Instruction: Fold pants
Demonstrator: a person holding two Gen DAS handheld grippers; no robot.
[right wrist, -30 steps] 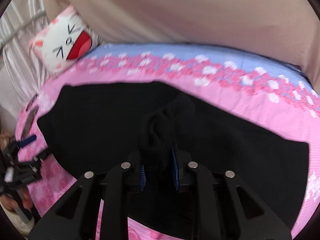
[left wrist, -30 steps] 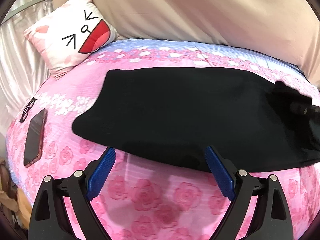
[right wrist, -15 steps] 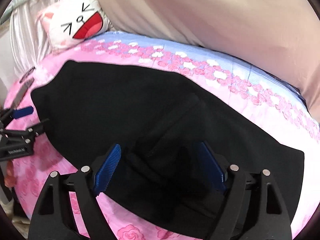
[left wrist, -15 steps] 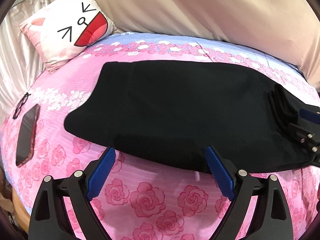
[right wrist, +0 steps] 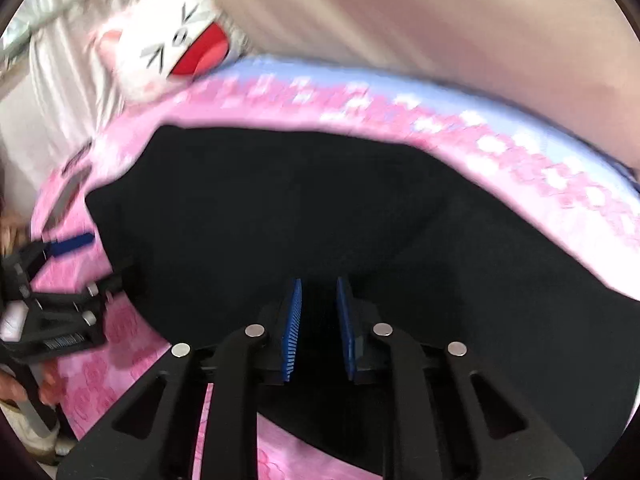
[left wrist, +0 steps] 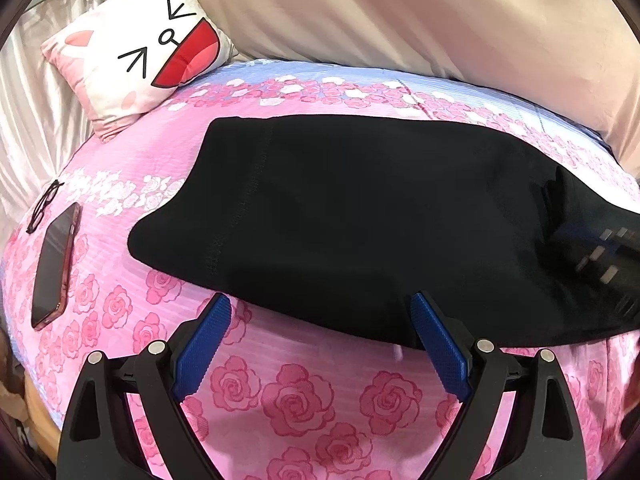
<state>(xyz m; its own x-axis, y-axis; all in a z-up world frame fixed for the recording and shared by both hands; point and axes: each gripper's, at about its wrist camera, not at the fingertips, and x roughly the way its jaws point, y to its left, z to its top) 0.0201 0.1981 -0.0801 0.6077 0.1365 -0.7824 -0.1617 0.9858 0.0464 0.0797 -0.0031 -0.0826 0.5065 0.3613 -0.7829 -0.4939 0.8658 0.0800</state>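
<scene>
1. The black pants (left wrist: 360,216) lie flat on a bed with a pink rose sheet (left wrist: 296,396). They are spread wide across the middle of the bed.
2. In the left wrist view, the left gripper (left wrist: 320,344) sits at 6 o'clock. Its two blue pads (left wrist: 202,344) are far apart. Nothing is between them but the pink sheet. The near edge of the pants is just past the tips.
3. In the right wrist view, the right gripper (right wrist: 318,328) is at 6 o'clock, over the pants (right wrist: 360,216). Its blue pads (right wrist: 292,332) are close together and are closing. A thin dark gap shows between them. This picture is blurry, so it is hard to tell if cloth is pinched there.
4. A cat-face pillow (left wrist: 140,52) rests at 11 o'clock, at the far corner of the bed.
5. A phone (left wrist: 54,264) lies at 9 o'clock on the sheet, well apart from the pants. A pair of glasses (left wrist: 44,206) lies just beside its far end.
6. A beige blanket (left wrist: 400,12) is heaped at 12 o'clock behind the bed.
7. The left gripper also shows at 9 o'clock in the right wrist view, held by a hand (right wrist: 16,384).
</scene>
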